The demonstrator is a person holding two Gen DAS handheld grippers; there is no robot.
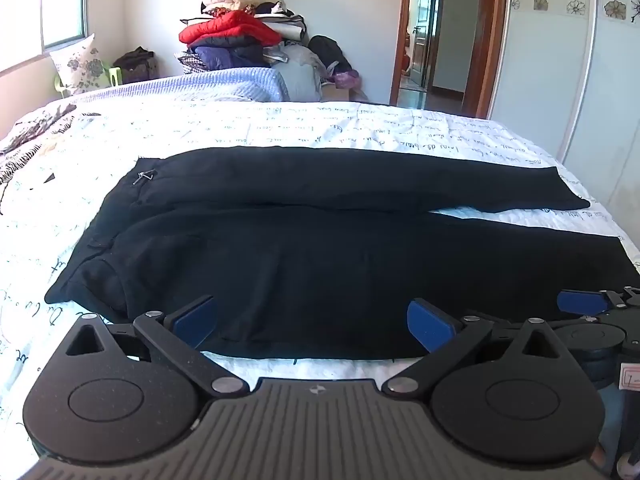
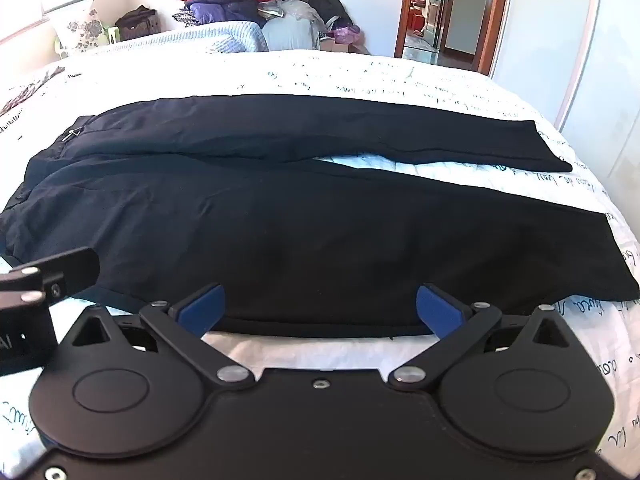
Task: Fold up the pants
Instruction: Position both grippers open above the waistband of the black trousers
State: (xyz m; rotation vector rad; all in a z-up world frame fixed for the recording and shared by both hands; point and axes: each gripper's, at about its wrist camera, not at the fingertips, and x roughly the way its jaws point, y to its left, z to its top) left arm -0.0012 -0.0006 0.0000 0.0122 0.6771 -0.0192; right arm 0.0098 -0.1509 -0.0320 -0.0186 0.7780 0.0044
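Your black fabric pants [image 1: 320,248] are lying flat across the white script-printed bedspread [image 1: 280,128], waistband to the left, both legs spread apart, so no fold's done yet; it's all still ahead. Your left gripper [image 1: 312,322] and right gripper [image 2: 320,312] are both spread wide at the near edge, pinching nothing. No containers anywhere, just a clothes pile [image 1: 240,36] behind the bed.

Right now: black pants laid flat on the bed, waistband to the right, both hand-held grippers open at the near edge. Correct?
Not quite: the waistband is to the left, with the leg cuffs to the right. The left wrist view shows it. The rest holds: the black pants lie flat on the bed, and the left hand-held gripper and right hand-held gripper are open at the near edge.
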